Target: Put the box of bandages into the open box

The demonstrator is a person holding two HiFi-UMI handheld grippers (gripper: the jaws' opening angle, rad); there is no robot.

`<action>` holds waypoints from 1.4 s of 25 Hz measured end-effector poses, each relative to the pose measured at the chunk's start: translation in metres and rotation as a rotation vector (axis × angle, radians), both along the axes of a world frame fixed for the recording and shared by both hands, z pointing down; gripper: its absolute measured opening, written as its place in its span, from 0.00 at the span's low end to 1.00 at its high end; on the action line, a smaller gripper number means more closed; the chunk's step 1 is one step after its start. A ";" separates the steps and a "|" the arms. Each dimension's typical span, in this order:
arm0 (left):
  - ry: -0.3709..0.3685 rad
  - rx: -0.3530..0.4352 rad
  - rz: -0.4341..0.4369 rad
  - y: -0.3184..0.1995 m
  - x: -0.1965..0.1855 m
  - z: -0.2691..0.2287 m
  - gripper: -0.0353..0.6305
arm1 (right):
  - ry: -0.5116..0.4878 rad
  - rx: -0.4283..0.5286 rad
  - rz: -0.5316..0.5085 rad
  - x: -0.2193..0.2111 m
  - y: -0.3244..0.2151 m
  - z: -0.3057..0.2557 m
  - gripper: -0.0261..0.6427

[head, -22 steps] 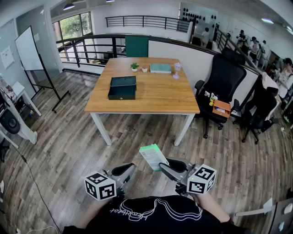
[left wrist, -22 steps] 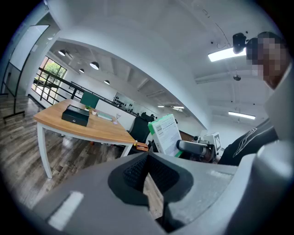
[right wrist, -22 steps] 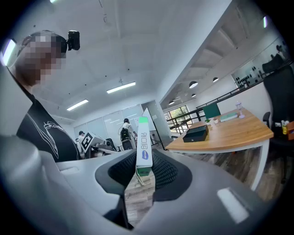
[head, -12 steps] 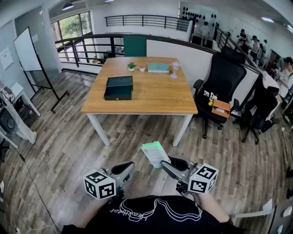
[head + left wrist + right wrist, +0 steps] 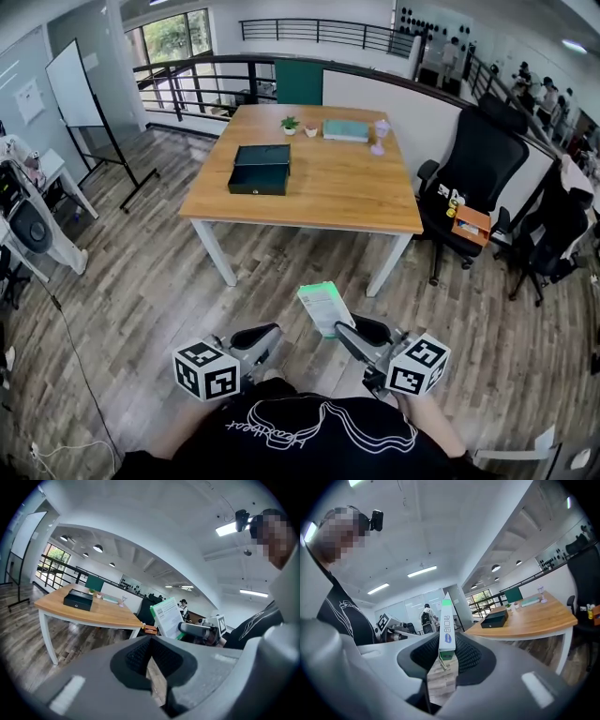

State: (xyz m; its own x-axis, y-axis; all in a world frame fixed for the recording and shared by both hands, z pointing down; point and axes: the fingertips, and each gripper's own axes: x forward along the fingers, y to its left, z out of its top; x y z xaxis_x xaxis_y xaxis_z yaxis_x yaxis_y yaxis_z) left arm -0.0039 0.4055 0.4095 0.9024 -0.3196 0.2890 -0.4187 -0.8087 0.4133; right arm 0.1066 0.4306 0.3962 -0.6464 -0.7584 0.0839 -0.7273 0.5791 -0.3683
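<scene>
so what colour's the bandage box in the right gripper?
Bandage box: white, green edges; best in left gripper view.

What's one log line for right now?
right gripper: shut on bandage box | left gripper: shut, empty | black box: on table

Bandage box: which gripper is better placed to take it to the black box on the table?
Right. The right gripper is shut on the bandage box; the left gripper is shut and empty. The black box sits on the table ahead.
</scene>
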 end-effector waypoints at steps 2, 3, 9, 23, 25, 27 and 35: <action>-0.010 -0.002 -0.005 -0.007 0.000 0.000 0.05 | -0.011 -0.004 -0.002 0.002 -0.006 0.001 0.22; -0.011 -0.002 -0.007 -0.011 0.000 0.000 0.05 | -0.014 -0.005 -0.001 0.002 -0.010 0.001 0.22; -0.013 -0.011 0.006 -0.043 0.004 0.007 0.05 | -0.025 -0.017 0.020 0.006 -0.038 0.008 0.22; 0.010 -0.070 0.052 -0.194 0.028 0.020 0.05 | -0.016 -0.082 0.077 0.028 -0.180 0.015 0.22; 0.015 -0.075 0.052 -0.222 0.029 0.019 0.05 | -0.014 -0.089 0.079 0.029 -0.208 0.013 0.22; 0.022 -0.081 0.053 -0.251 0.030 0.017 0.05 | -0.011 -0.097 0.080 0.029 -0.236 0.011 0.22; 0.034 -0.109 0.011 -0.360 0.018 0.024 0.05 | 0.014 -0.124 0.046 0.017 -0.348 0.012 0.22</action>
